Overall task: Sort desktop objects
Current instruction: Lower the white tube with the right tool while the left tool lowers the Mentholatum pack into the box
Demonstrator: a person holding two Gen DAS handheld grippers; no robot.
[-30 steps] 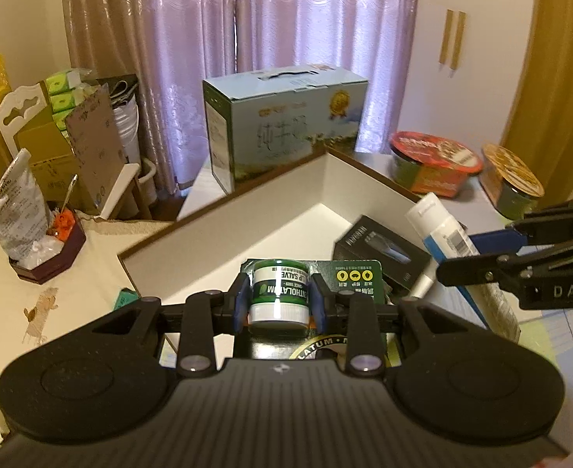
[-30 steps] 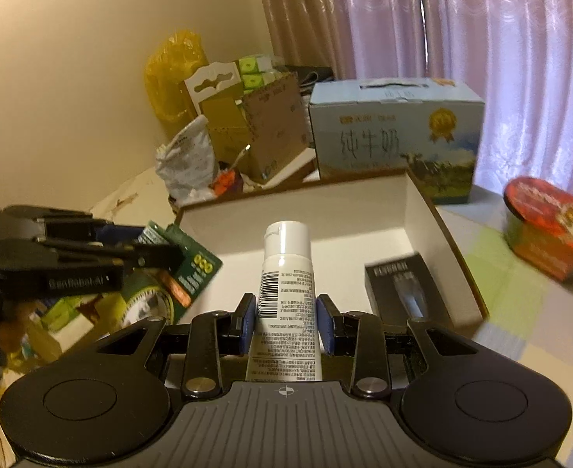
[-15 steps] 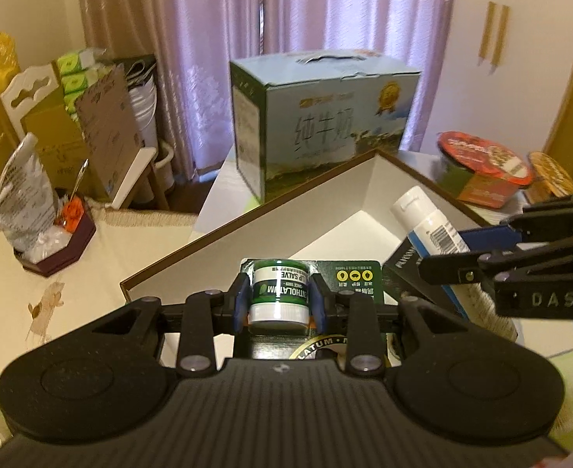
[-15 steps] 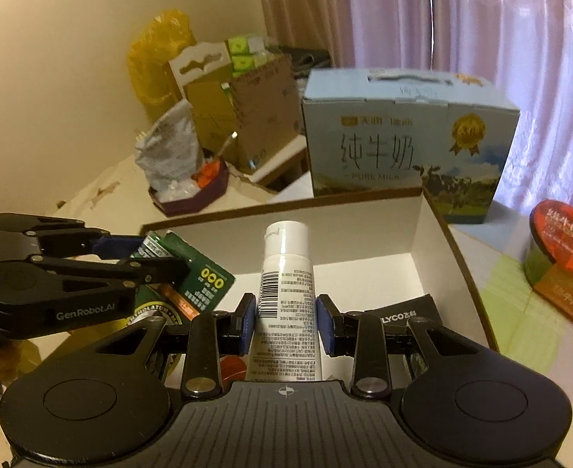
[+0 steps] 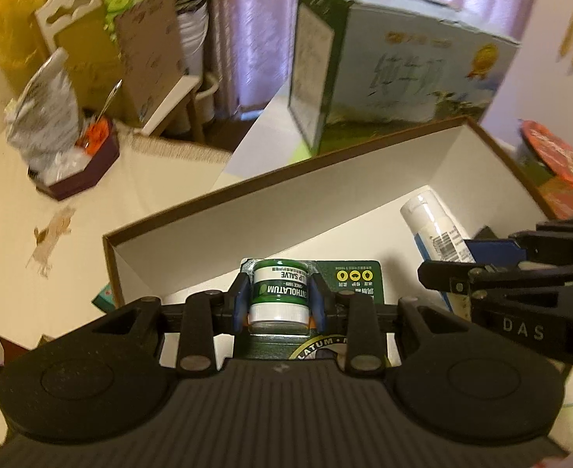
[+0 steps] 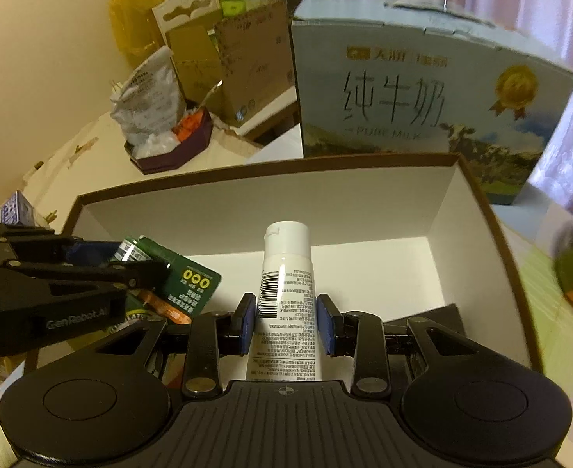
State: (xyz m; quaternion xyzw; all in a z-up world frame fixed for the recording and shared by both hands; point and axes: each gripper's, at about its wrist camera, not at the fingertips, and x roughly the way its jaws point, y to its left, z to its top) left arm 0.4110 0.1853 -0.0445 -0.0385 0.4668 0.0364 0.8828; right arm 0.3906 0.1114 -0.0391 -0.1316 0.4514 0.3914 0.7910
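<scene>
My left gripper (image 5: 278, 302) is shut on a green lip salve jar (image 5: 278, 296) still fixed to its green blister card (image 5: 355, 279). It hangs over the near left part of an open white box with a brown rim (image 5: 294, 210). My right gripper (image 6: 285, 319) is shut on a white tube (image 6: 286, 273) with a barcode, cap pointing away, over the same box (image 6: 364, 202). Each gripper shows in the other's view: the right one (image 5: 481, 273) at the right edge, the left one (image 6: 91, 269) at the left edge holding the card (image 6: 189, 284). A black packet (image 6: 438, 318) lies in the box.
A blue milk carton case (image 6: 423, 89) stands right behind the box. A dark hexagonal tray (image 5: 87, 171) with a crumpled bag sits at the left on the cream tablecloth. Red instant-noodle bowls (image 5: 556, 163) stand to the right. Cardboard and bags are stacked at the back left.
Both grippers have moved forward and down over the white box, which now fills more of each view. Each still holds the same item. The black packet is now mostly hidden behind the right gripper.
</scene>
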